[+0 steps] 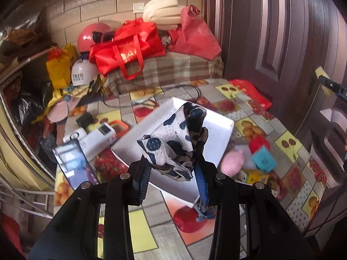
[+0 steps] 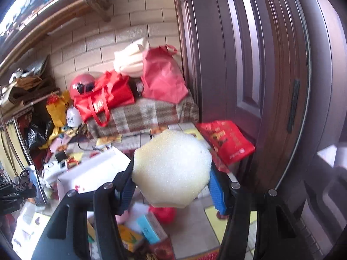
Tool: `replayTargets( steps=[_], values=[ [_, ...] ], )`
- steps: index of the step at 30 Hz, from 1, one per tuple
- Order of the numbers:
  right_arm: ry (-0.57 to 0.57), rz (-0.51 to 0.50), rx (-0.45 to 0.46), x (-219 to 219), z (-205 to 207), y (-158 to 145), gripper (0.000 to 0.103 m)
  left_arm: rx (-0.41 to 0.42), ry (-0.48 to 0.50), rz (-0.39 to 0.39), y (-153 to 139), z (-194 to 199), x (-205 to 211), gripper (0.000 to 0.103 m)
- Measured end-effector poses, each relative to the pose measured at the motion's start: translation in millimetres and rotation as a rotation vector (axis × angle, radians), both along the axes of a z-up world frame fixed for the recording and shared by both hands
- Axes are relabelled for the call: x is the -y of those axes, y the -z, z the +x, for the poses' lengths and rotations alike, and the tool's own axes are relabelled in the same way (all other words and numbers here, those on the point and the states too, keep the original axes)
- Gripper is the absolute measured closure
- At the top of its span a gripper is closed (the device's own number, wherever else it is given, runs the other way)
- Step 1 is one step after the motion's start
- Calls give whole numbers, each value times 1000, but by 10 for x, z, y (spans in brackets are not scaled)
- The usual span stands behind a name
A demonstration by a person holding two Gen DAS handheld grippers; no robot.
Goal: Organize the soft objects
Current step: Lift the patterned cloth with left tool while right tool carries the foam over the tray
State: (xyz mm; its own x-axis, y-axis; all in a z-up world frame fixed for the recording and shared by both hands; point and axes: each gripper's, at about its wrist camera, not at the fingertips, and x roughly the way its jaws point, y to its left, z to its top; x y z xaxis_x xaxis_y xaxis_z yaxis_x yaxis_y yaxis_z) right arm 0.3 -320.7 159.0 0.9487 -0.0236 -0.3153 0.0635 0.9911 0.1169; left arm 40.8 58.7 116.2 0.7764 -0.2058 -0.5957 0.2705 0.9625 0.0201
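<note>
Fruit-print table point(image 1: 249, 99), left gripper point(image 1: 173, 169) clamping spotted cloth point(image 1: 173, 138), right gripper point(image 2: 171, 179) pinching foam sponge point(image 2: 171, 169) — fingertips hidden.

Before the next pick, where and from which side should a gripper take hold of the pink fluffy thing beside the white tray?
Grip the pink fluffy thing across its rounded middle, coming from above. It lies low on the table, with the white tray close on one side and the teal sponge and yellow box on the other, so a sideways approach looks crowded. Both grippers hold something now.
</note>
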Motion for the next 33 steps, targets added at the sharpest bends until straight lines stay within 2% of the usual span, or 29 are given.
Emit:
replayTargets(
  steps=[4,7,10,13,16,19,23,26,29,33],
  values=[
    [3,-29,178,195,1,-1086,44,168,-16,34,-1067,116,-241,66],
    [17,-29,307,295,-112,-1781,44,266,-42,10,-1818,91,-483,66],
    [6,10,393,311,-288,-2116,44,334,-59,-36,-2282,-19,-689,66],
    [-48,45,403,211,-354,-2106,44,359,-60,-51,-2352,-117,-788,66],
    [-117,48,351,0,-295,-1885,43,321,-59,-34,-2130,-117,-754,66],
    [-186,49,299,-224,-289,-1599,43,275,-59,-9,-1745,-123,-651,66],
    [-262,37,213,-622,-157,-1019,43,161,-62,-22,-975,-38,-403,66],
    [-324,78,102,-876,-13,-496,43,77,-74,-31,-380,40,-208,66],
    [-337,95,-9,-1072,173,-57,43,-32,-85,-65,162,107,-56,66],
    [-316,33,-108,-1257,350,438,43,-163,-85,-14,783,115,148,66]
  ],
)
